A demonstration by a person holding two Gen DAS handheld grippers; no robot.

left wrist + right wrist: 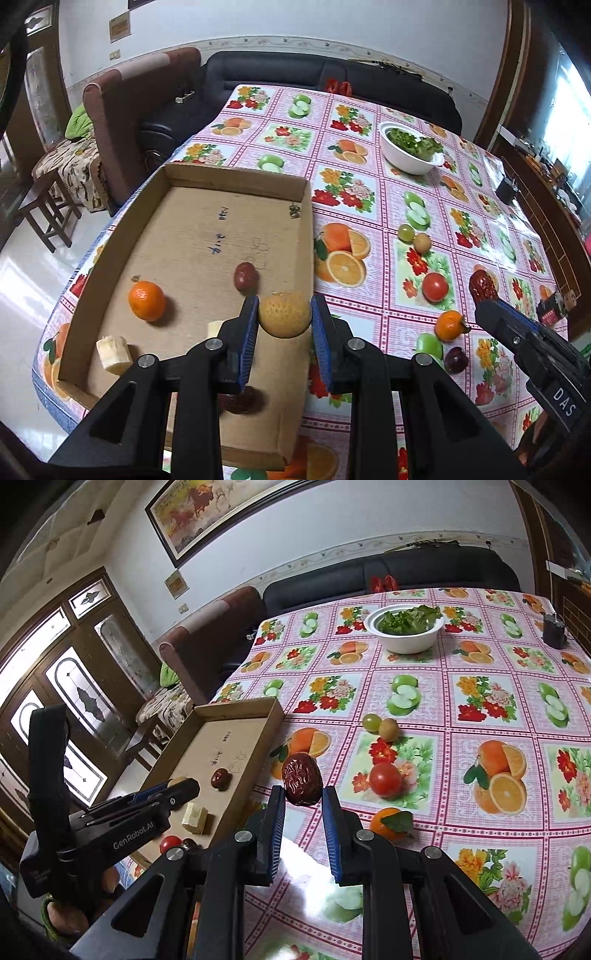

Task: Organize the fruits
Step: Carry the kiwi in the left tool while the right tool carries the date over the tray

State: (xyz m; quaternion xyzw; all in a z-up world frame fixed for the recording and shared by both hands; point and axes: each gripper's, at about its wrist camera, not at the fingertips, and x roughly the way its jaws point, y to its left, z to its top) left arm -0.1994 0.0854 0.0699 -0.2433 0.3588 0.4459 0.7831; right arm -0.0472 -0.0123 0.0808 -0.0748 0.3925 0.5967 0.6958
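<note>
Cardboard tray [110, 240] holds one mandarin [146, 300]; fingers clamp one yellow fruit [284, 314], one date [302, 783].

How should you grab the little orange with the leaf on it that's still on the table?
Grip the leafy orange across its round middle, coming from above. It sits alone on the tablecloth, free on both sides for the fingers. The leaf lies over its right side, so probably pinch below it.

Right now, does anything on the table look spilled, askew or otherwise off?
Nothing is spilled or damaged. One oddity: lettuce leaves hang over the rim of the white bowl. The cardboard tray sits at the table's corner, close to the edge. Loose fruit, like the tomato, still lies on the tablecloth.
</note>
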